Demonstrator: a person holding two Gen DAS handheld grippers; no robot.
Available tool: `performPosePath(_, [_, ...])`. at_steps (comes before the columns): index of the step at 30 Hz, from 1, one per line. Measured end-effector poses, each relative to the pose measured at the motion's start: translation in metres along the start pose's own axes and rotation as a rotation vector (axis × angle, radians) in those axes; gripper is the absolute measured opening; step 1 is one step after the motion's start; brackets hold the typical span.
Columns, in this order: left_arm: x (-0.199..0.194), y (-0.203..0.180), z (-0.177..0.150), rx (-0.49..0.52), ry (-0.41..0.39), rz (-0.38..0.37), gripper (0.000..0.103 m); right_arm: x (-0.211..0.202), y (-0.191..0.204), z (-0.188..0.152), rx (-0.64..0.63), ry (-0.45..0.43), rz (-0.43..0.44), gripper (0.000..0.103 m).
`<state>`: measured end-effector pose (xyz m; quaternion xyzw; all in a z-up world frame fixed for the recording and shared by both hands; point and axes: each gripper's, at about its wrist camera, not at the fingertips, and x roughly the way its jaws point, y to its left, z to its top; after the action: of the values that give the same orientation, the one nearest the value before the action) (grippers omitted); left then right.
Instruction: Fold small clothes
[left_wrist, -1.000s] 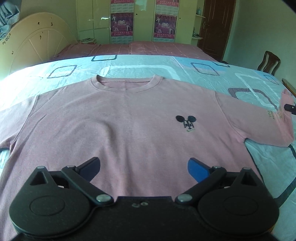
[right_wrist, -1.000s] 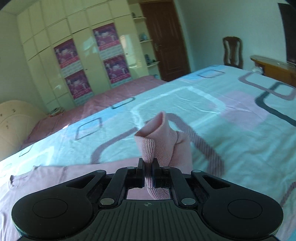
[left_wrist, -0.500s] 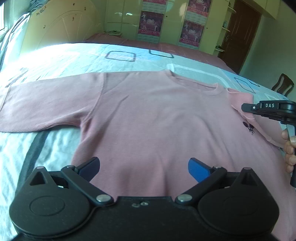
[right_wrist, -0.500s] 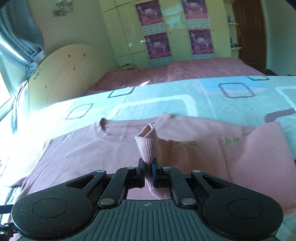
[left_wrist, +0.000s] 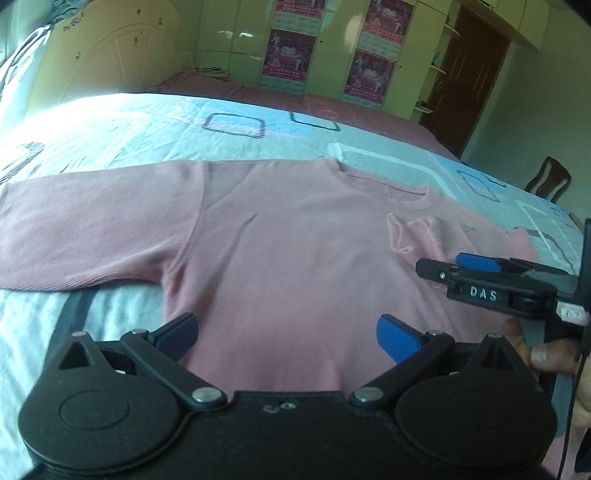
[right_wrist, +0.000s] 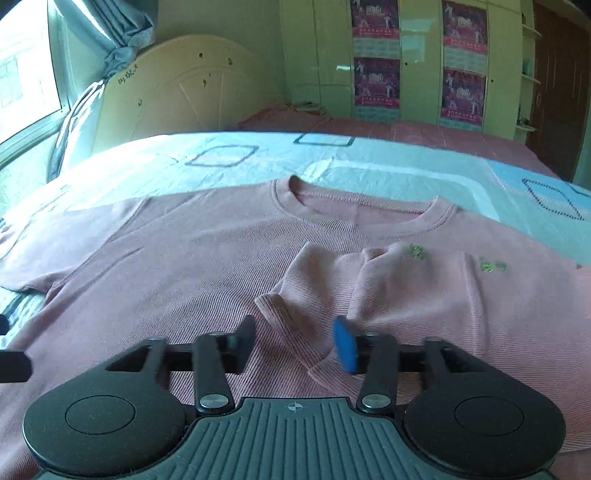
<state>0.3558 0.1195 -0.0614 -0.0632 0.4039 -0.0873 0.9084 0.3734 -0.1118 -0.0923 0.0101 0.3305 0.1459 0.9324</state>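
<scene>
A pink long-sleeved top (left_wrist: 288, 251) lies flat on the bed, neckline away from me; it also shows in the right wrist view (right_wrist: 184, 266). Its right sleeve (right_wrist: 388, 288) is folded across the chest, with the cuff (right_wrist: 291, 328) lying loose between the fingers of my right gripper (right_wrist: 295, 345), which is open just above the cloth. In the left wrist view the right gripper (left_wrist: 458, 267) sits at the right, held by a hand. My left gripper (left_wrist: 286, 328) is open and empty over the top's lower body. The left sleeve (left_wrist: 81, 236) lies stretched out to the left.
The bed sheet (left_wrist: 229, 125) is pale blue with square patterns. A cream headboard (right_wrist: 192, 96) and window curtain (right_wrist: 107, 26) are at the left. Wardrobes with posters (right_wrist: 417, 59) stand at the back, with a brown door (left_wrist: 469, 74) and a wooden chair (left_wrist: 548, 179) to the right.
My right gripper carried the sleeve cuff over the chest, then opened and let it drop. My left gripper swung left, toward the left sleeve side.
</scene>
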Motion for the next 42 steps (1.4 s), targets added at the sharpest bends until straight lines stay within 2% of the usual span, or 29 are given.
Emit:
performPosePath(2, [0.018,-0.019,0.009,0.024,0.001,-0.079,0.101,-0.02,-0.015,-0.008,0.009,-0.003,-0.015,0.072])
performPosePath(3, [0.027,-0.029,0.013,0.028,0.011,-0.127,0.096,-0.029,-0.026,-0.013,0.031,-0.001,-0.025,0.068])
performPosePath(4, [0.037,-0.038,0.017,0.024,0.021,-0.165,0.093,-0.037,-0.037,-0.018,0.055,0.016,-0.038,0.05])
performPosePath(5, [0.049,-0.048,0.02,0.016,0.033,-0.209,0.087,-0.042,-0.049,-0.023,0.08,0.037,-0.058,0.037])
performPosePath(7, [0.071,-0.065,0.025,0.009,0.053,-0.245,0.077,-0.058,-0.075,-0.036,0.132,0.058,-0.105,0.036])
performPosePath(10, [0.102,-0.081,0.03,-0.005,0.096,-0.236,0.075,-0.076,-0.111,-0.052,0.199,0.072,-0.175,0.036])
performPosePath(13, [0.12,-0.091,0.034,0.003,0.107,-0.22,0.061,-0.087,-0.145,-0.062,0.276,0.073,-0.24,0.036])
performPosePath(15, [0.129,-0.096,0.038,0.012,0.1,-0.207,0.046,-0.089,-0.161,-0.066,0.31,0.055,-0.286,0.036])
performPosePath(16, [0.132,-0.098,0.039,0.012,0.096,-0.203,0.042,-0.09,-0.168,-0.067,0.324,0.051,-0.308,0.036])
performPosePath(20, [0.136,-0.097,0.048,-0.003,0.071,-0.197,0.007,-0.083,-0.185,-0.067,0.361,0.054,-0.295,0.036])
performPosePath(24, [0.104,-0.079,0.058,-0.023,-0.068,-0.184,0.007,-0.078,-0.187,-0.064,0.346,0.064,-0.301,0.036])
performPosePath(26, [0.092,-0.062,0.056,-0.035,-0.112,-0.133,0.006,-0.077,-0.188,-0.063,0.344,0.064,-0.302,0.036])
performPosePath(31, [0.104,-0.03,0.039,-0.08,-0.042,-0.071,0.006,-0.075,-0.187,-0.064,0.339,0.058,-0.305,0.036])
performPosePath(36, [0.104,-0.035,0.031,-0.067,-0.081,-0.051,0.006,-0.075,-0.187,-0.063,0.312,0.065,-0.304,0.036])
performPosePath(39, [0.106,-0.033,0.029,-0.07,-0.075,-0.063,0.007,-0.077,-0.187,-0.062,0.293,0.075,-0.298,0.036])
performPosePath(40, [0.106,-0.031,0.029,-0.072,-0.067,-0.072,0.01,-0.079,-0.187,-0.062,0.301,0.075,-0.29,0.036])
performPosePath(42, [0.106,-0.025,0.029,-0.094,-0.056,-0.103,0.026,-0.086,-0.189,-0.064,0.32,0.063,-0.267,0.036])
